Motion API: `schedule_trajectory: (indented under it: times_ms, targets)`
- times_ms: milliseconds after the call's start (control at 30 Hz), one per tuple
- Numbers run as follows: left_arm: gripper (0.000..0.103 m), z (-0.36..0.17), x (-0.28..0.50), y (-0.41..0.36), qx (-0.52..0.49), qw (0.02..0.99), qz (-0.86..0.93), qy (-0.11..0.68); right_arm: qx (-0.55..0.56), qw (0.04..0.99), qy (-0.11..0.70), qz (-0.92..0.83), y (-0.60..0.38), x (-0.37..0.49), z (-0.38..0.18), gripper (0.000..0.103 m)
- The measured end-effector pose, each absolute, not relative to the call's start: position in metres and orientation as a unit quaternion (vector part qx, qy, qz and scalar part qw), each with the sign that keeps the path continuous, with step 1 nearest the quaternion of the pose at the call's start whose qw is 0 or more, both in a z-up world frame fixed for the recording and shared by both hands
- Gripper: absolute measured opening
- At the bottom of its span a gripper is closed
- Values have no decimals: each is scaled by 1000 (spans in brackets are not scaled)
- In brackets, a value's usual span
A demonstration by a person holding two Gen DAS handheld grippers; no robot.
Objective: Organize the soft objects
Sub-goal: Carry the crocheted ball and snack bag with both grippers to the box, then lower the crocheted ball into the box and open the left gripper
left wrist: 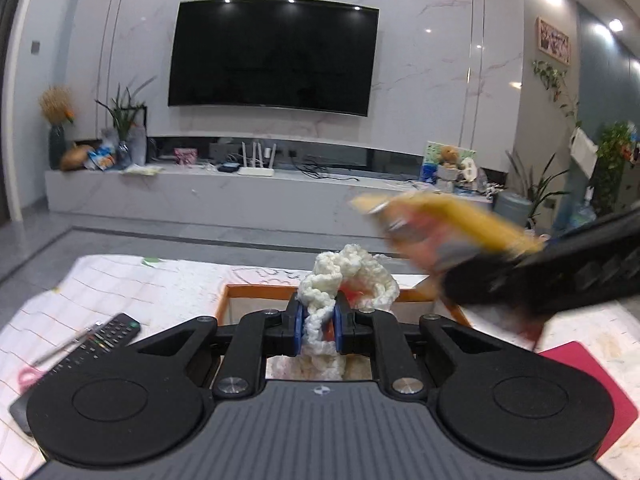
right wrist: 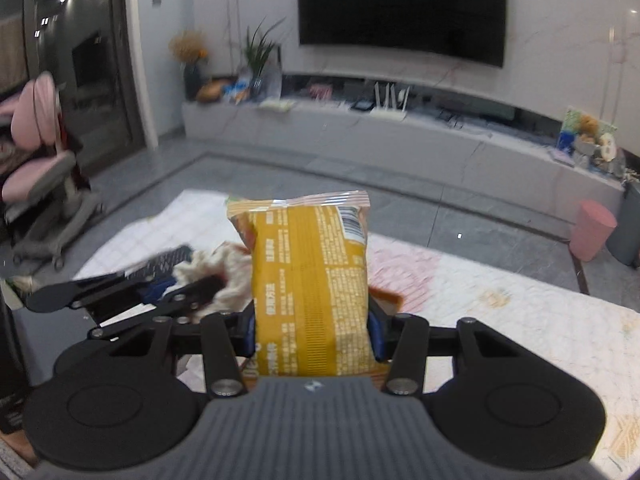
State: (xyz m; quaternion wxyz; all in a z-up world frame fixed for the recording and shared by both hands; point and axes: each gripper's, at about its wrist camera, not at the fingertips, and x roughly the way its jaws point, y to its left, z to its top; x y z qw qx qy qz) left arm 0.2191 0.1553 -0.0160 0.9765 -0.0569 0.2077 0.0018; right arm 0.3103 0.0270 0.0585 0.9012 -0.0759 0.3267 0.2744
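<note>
The left gripper has its blue pads pinched narrow on a chunky white knitted piece, whose loops bunch up above the jaws while a strand hangs down between them. There is something red-orange tucked in the knit, but I cannot make out what it is. Right behind that bundle sits an orange-rimmed box, standing near the middle of the table, which is covered in a pale quilted cloth with a faint grid. Near the table's left edge lies a black remote control with a thin stick-like thing across it, and a pink looped object sits just beside it, too blurred to name. At the right edge a red flat mat shows past the gripper body. The right gripper is clamped about halfway on a yellow snack packet, held upright with its crimped top edge uppermost and the printed back and barcode facing the camera; both pads press into its sides. From the left wrist view that packet appears blurred, in the air above the table's right half, higher than the box. From the right wrist view the left gripper and its white knit lie just to the packet's left.
</note>
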Motion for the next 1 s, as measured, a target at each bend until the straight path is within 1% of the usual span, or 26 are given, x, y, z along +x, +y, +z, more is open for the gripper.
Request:
schedule_trajectory:
  times_ms: [133,400,500,567,633,667,733,800,900,933,1000]
  targets:
    - [16,-20,225,162,-68,968,15,241,-88,894,347,271,44,318,48,49]
    - [17,-21,228,162,-69,958,36,275,-88,893,362,253,46,325,41,49]
    - [19,-21,228,164,-76,955,31,286,-91,891,366,254,47,327,41,49]
    - [28,-22,229,165,-84,951,27,295,-94,890,368,253,47,326,40,49]
    - [55,-22,228,167,-93,951,23,295,-99,889,371,251,48,327,39,49]
    - [57,-21,227,167,-97,951,26,291,-101,888,372,251,49,326,38,49]
    - [65,-18,225,169,-103,952,33,286,-105,887,375,249,49,327,36,49]
    - [70,-15,223,172,-107,951,27,289,-108,885,379,247,48,328,33,49]
    - [72,-13,222,181,-126,947,4,297,-106,885,384,242,47,330,31,49]
    - [74,-12,221,183,-133,946,-6,296,-104,885,386,239,46,331,30,49]
    - [76,-9,218,187,-144,947,-12,285,-104,885,388,235,47,333,30,49]
